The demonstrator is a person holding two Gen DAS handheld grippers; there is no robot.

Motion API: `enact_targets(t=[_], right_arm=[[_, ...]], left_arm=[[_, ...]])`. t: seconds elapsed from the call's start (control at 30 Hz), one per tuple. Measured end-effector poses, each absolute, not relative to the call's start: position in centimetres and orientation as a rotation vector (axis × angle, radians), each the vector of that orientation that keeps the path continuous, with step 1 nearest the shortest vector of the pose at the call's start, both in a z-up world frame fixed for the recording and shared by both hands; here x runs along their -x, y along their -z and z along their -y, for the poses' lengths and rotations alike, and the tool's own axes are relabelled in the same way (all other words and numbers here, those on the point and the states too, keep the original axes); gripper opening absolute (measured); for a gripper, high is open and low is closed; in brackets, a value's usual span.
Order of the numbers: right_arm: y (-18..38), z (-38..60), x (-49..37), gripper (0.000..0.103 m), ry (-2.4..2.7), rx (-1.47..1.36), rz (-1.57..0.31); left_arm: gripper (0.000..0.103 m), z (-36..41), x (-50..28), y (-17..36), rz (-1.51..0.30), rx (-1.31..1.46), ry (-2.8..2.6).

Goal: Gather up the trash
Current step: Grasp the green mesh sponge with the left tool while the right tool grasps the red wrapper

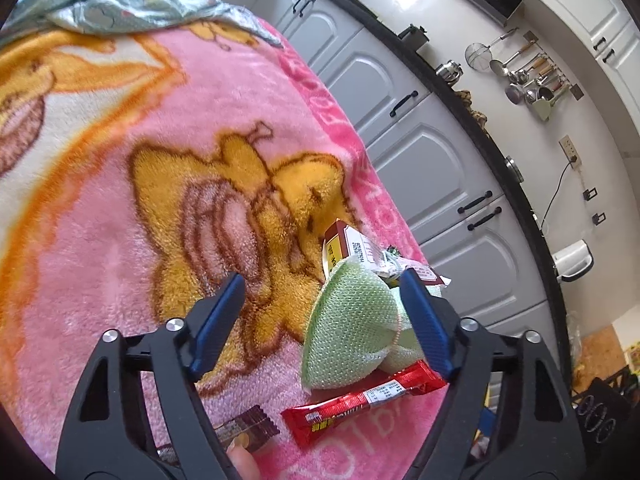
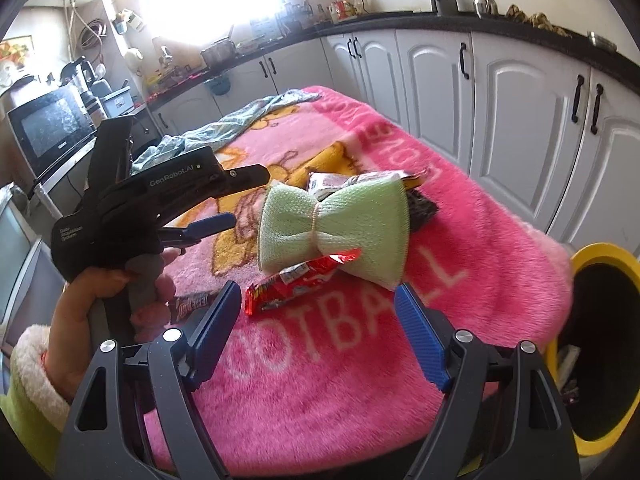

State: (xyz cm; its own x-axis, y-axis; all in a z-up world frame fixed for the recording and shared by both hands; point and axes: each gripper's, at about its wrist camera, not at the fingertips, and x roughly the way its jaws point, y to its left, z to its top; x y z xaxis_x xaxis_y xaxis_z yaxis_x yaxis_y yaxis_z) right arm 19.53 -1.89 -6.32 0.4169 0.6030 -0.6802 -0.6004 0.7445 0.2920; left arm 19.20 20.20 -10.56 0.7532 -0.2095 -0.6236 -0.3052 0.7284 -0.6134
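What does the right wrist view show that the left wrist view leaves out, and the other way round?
Only the right wrist view shows the yellow-rimmed bin beside the table, the microwave, and the left gripper from outside. Only the left wrist view shows the hanging utensils and wall socket. Both show the pink blanket, green mesh sponge, red wrapper, brown wrapper and teal cloth.
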Motion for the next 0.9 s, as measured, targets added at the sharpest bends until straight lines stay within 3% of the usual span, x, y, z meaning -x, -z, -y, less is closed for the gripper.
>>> enact_targets(t=[0.3,0.43,0.5,0.57,0.77,0.9], right_arm=[[7.7,0.3,-21.9,0.06,-0.739,-0.101,-0.922],[8.3,0.3,-22.7,0.032,-0.753,-0.138,-0.962],[8.6,0.5,-22.8,0.021,-0.754,-0.148,-0.98],[9.0,0.8,-22.9,0.019,-0.758,-0.162,-0.991],[8.9,1.2,-22.7,0.016,-0.763,-0.161,-0.984],[8.9,1.7,-22.7,0.016,-0.758,-0.171,-0.988]], left_arm=[[0.069,-20.3,-20.7,11.6,-0.762,0.818,-0.002],[0.069,-20.0,-21.3,11.8,-0.771,0.815,0.014],[0.062,-19.7,-21.5,11.9,-0.774,0.812,0.027],[0.058,-19.5,-21.7,11.9,-0.779,0.801,0.027],[0.034,-19.0,-21.7,11.6,-0.778,0.773,0.033],[0.03,-18.7,-21.3,11.1,-0.774,0.735,0.032]])
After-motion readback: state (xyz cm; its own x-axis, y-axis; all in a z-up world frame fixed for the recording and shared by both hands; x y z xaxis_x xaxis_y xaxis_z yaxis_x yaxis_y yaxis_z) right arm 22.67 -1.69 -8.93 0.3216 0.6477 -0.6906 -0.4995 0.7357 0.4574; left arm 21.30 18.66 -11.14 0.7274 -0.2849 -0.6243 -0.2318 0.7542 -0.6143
